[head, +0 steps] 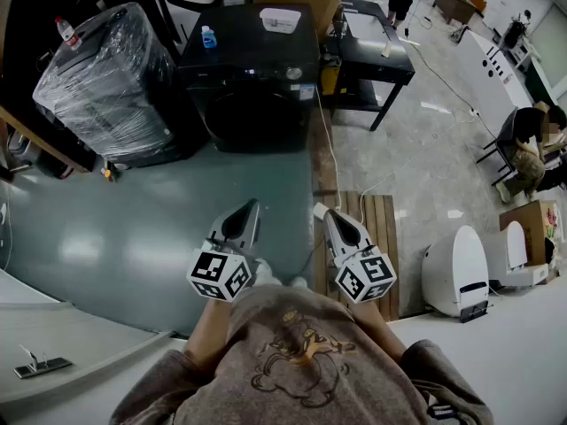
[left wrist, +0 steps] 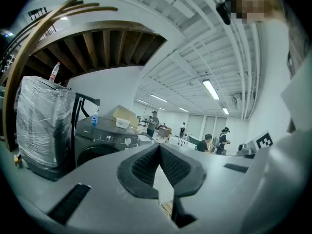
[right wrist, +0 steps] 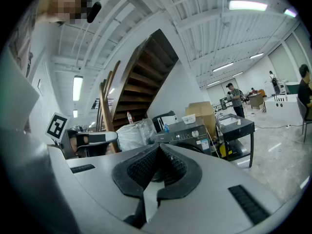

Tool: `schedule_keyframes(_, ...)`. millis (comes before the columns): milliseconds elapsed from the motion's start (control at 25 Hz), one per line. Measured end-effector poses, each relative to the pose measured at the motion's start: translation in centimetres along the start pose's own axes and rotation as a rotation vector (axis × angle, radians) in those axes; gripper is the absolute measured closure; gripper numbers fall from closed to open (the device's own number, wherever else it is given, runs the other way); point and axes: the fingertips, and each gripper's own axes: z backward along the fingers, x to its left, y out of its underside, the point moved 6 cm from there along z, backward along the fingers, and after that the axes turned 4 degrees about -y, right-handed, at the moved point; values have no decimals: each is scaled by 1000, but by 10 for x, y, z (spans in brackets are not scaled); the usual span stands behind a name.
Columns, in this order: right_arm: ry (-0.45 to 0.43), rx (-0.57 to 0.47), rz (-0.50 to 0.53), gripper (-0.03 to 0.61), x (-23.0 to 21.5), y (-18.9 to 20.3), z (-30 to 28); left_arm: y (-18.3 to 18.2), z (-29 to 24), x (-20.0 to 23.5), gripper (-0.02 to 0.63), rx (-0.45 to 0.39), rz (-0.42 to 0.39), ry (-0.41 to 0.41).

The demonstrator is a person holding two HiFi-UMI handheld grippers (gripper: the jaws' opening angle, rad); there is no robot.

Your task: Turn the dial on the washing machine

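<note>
The dark front-loading washing machine point(head: 248, 87) stands across the floor, well ahead of me, with its round silver dial point(head: 293, 73) at the right of the control panel. Both grippers hang near my chest, far short of it. My left gripper point(head: 251, 206) is shut with nothing in it, and so is my right gripper point(head: 331, 215). The left gripper view shows the machine point(left wrist: 105, 143) and dial point(left wrist: 127, 141) small, beyond the closed jaw tips point(left wrist: 159, 147). From the right gripper view, the dial point(right wrist: 195, 133) lies up and to the right of that gripper's closed tips point(right wrist: 158, 147).
A blue bottle point(head: 208, 37) and a white tub point(head: 280, 19) sit on the machine. A plastic-wrapped appliance point(head: 106, 78) stands left of it, a black table point(head: 376, 56) to its right. A wooden pallet point(head: 376, 228), a white cable and white fixtures point(head: 456, 273) lie right of me.
</note>
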Motion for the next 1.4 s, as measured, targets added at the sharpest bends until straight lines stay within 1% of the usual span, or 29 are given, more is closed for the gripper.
schedule_keyframes(320, -34, -11, -23, 577, -11, 4, 16, 12, -7, -17, 621, 4, -14, -1)
schedule_keyframes(560, -3, -12, -54, 577, -27, 8, 11, 16, -21, -17, 621, 10, -11, 4)
schedule_keyframes(720, 11, 5, -43, 577, -41, 9, -7, 11, -44, -6, 621, 1, -15, 13)
schedule_keyframes(880, 22, 0, -32, 577, -56, 2, -33, 6, -72, 11, 621, 1, -10, 23)
schedule_keyframes(1080, 25, -1, -28, 577, -75, -12, -87, -10, -118, 45, 621, 4, -12, 33)
schedule_keyframes(1400, 37, 5, -23, 577, -110, -45, -185, -51, -206, 108, 621, 6, -15, 65)
